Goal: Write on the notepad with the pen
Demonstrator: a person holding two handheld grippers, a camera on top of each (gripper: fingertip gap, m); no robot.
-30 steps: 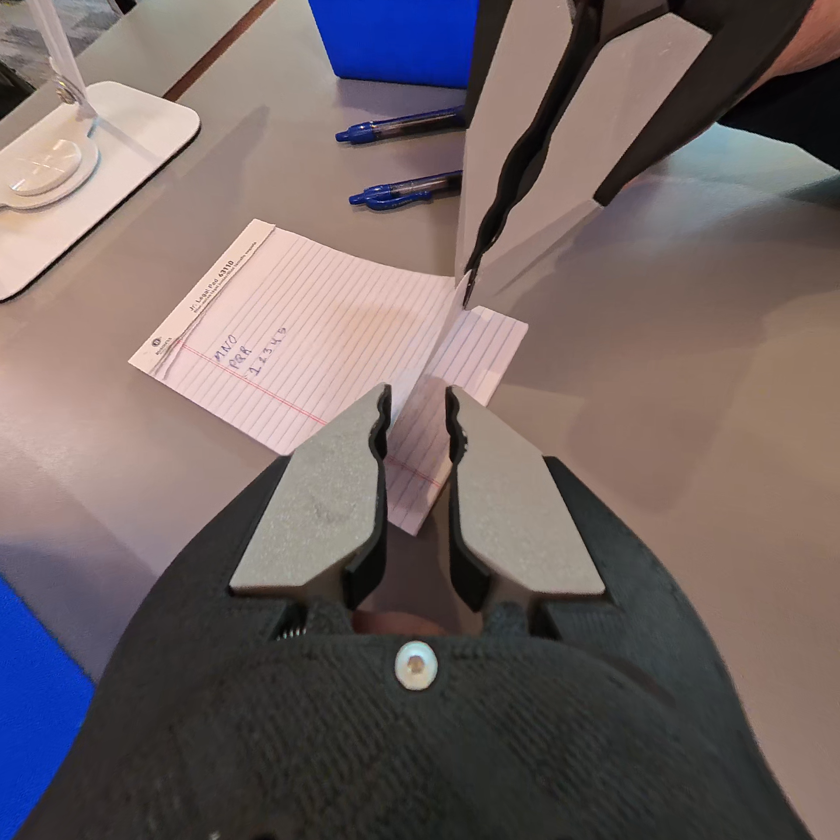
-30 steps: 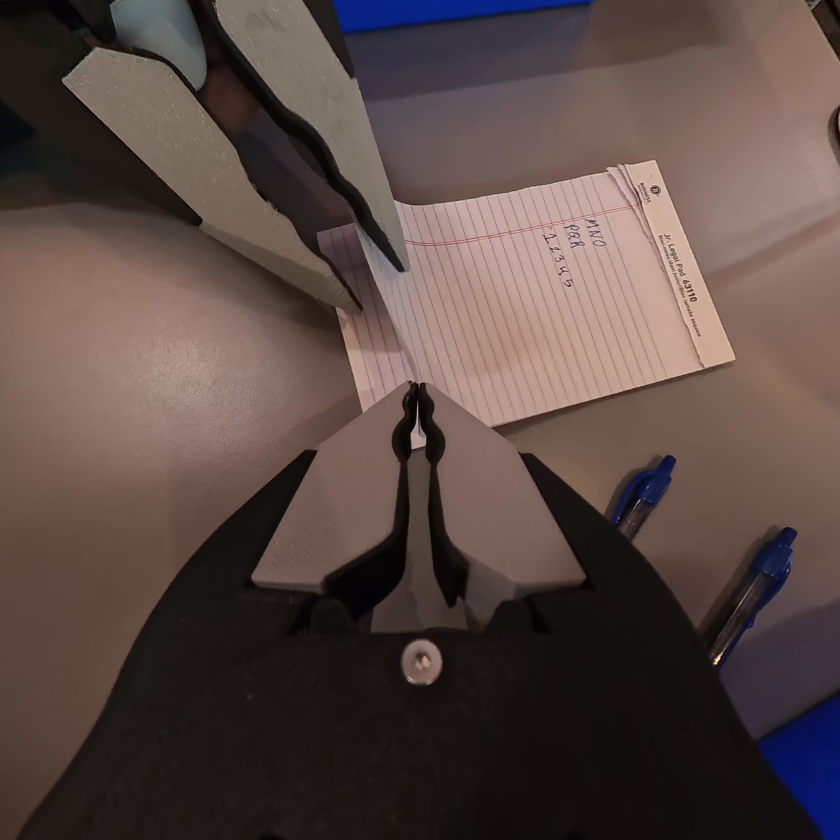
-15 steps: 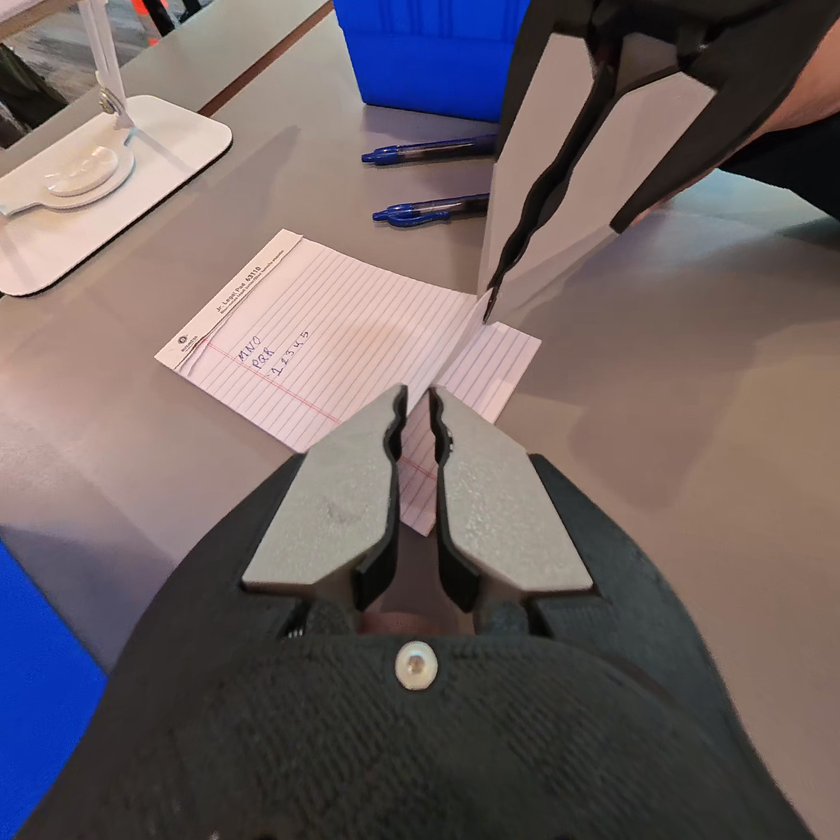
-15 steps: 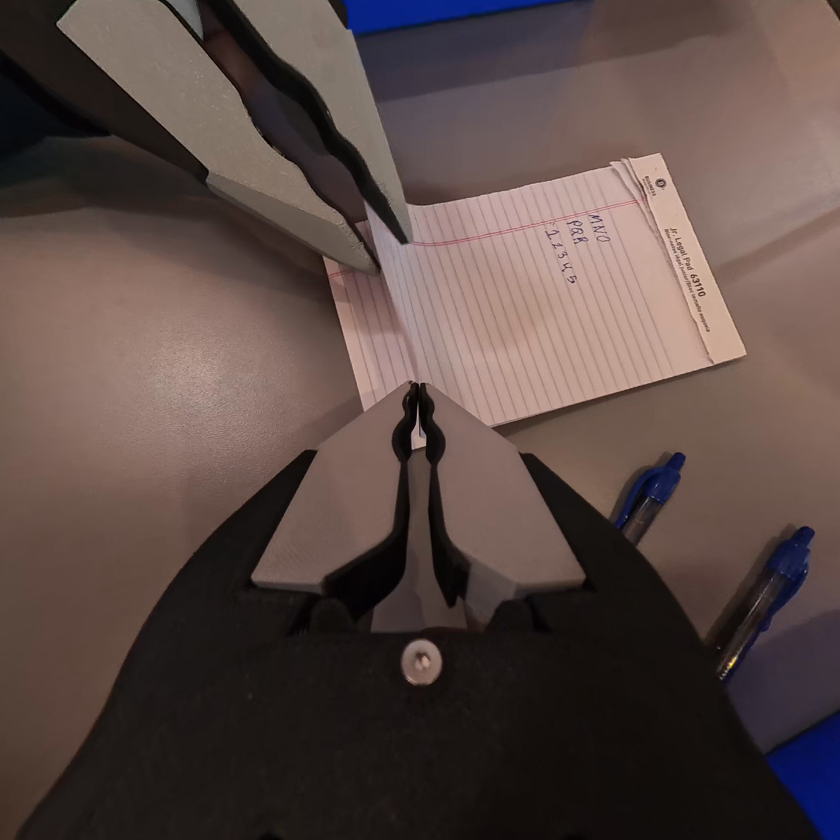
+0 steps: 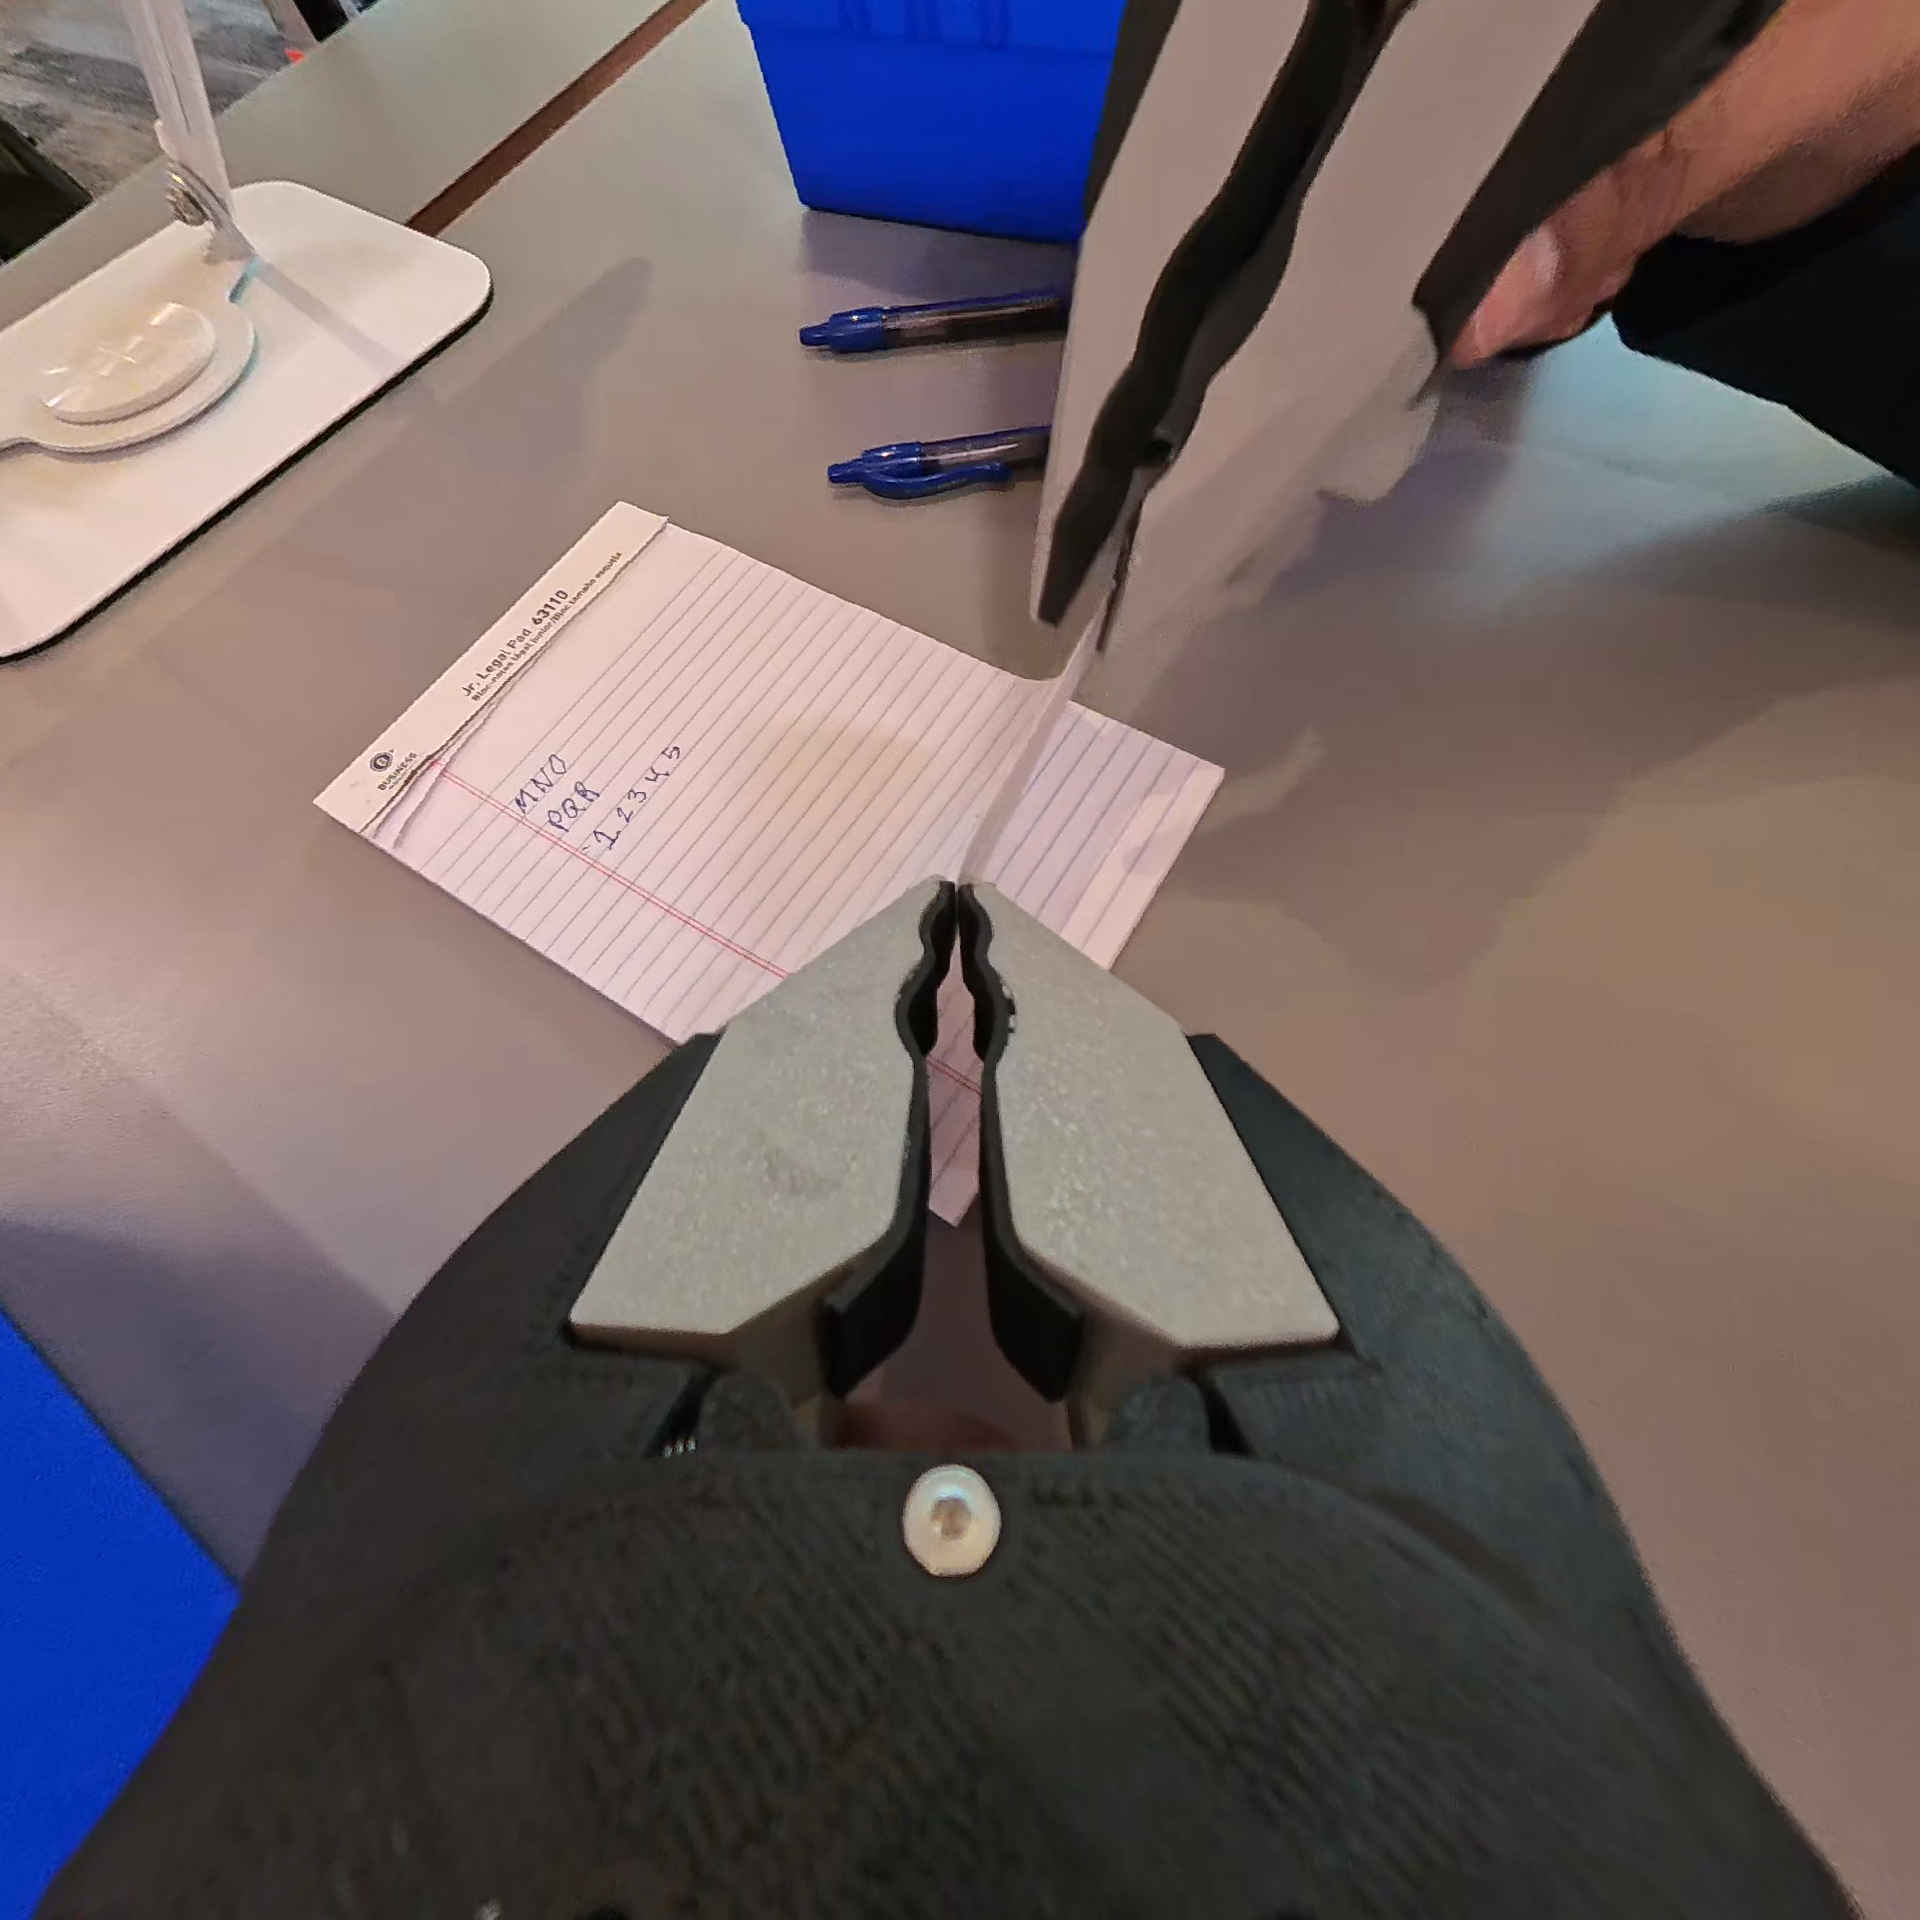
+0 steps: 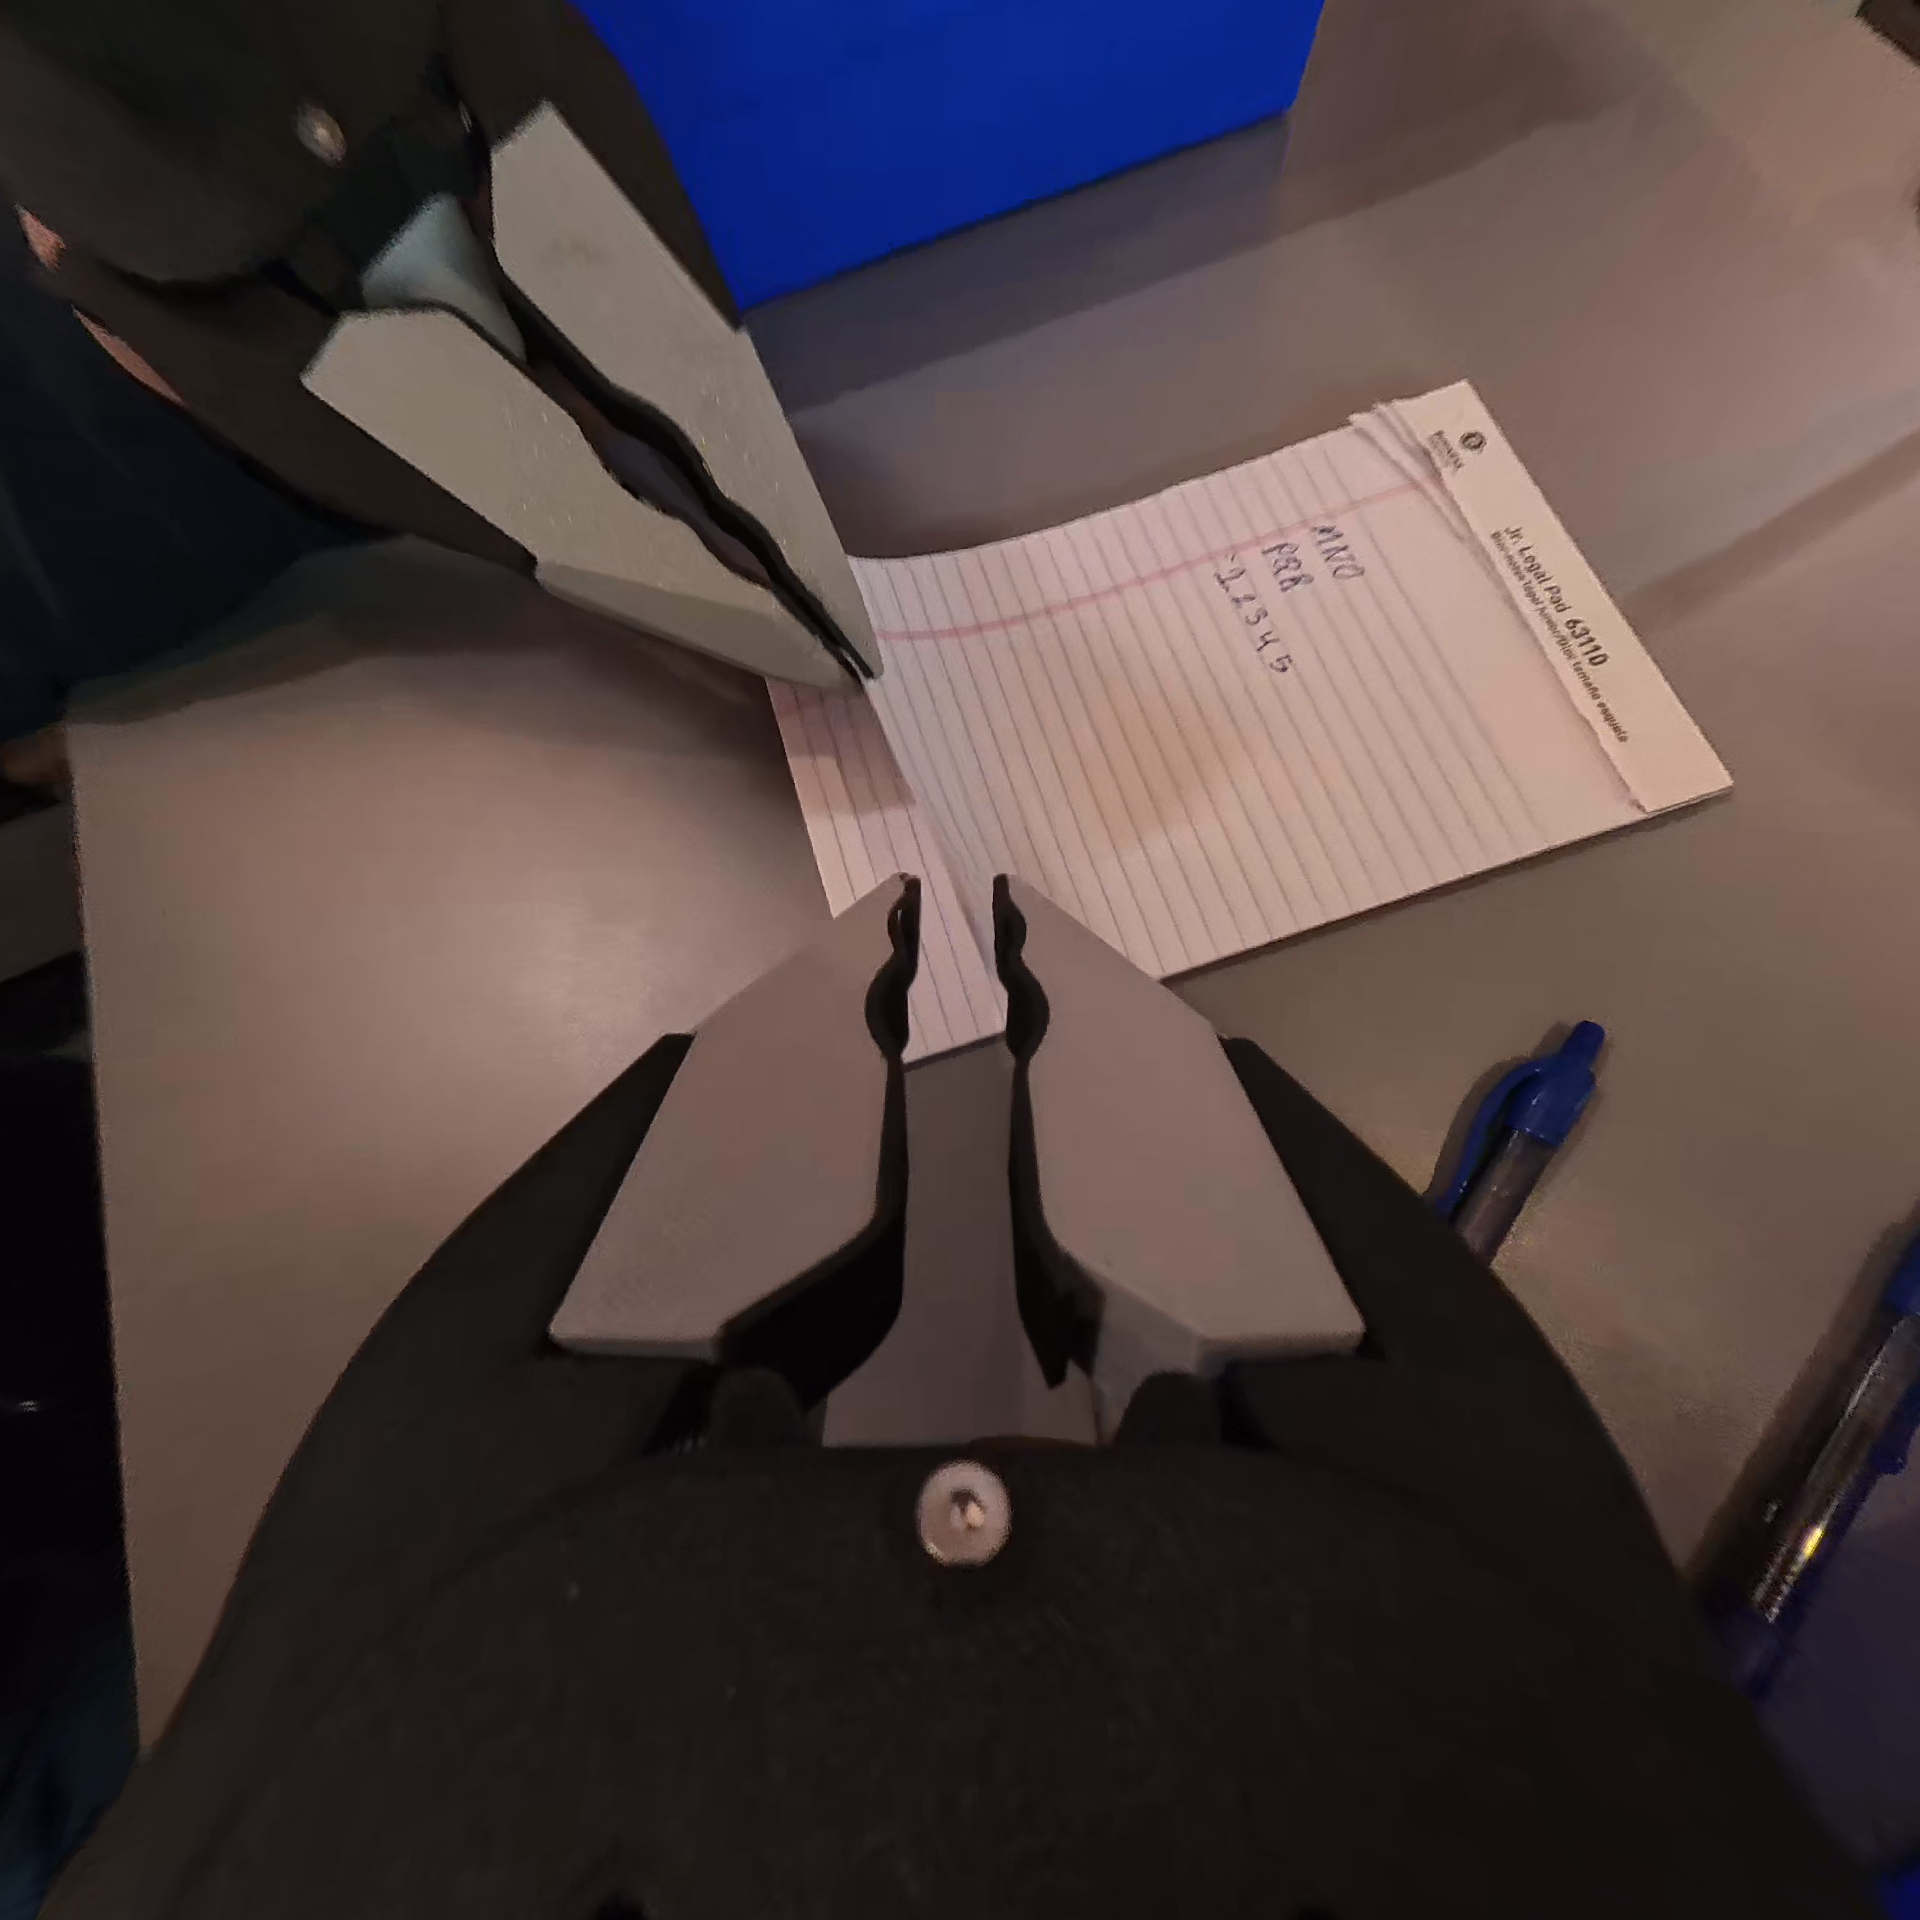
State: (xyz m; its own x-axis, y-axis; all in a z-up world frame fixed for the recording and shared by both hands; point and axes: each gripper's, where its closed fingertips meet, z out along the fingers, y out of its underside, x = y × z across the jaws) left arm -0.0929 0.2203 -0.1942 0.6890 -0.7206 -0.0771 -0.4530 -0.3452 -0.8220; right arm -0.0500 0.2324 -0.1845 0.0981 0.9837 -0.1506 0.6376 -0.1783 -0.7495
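A white lined notepad (image 5: pixel 727 748) lies flat on the grey table, with blue handwriting near its header. Its top sheet (image 5: pixel 1029 748) is curled up at the near end. My left gripper (image 5: pixel 956 899) is shut on that sheet's lifted edge; it also shows in the right wrist view (image 6: pixel 857 665), pinching the sheet's corner. My right gripper (image 6: pixel 951 894) is open, its fingers on either side of the sheet's edge without gripping it; it shows blurred in the left wrist view (image 5: pixel 1075 623). Two blue pens (image 5: pixel 925 317) (image 5: pixel 935 462) lie on the table beyond the pad, held by neither gripper.
A blue bin (image 5: pixel 935 104) stands behind the pens. A white stand base (image 5: pixel 208 364) sits at the far left. A person's hand (image 5: pixel 1662 208) holds the right gripper. The pens also show right of the pad in the right wrist view (image 6: pixel 1517 1122) (image 6: pixel 1829 1475). Tip to tip, the grippers are about 5 centimeters apart.
My left gripper has closed from open onto the lifted sheet's edge. My right gripper, shut on the sheet before, has opened and let go of it.
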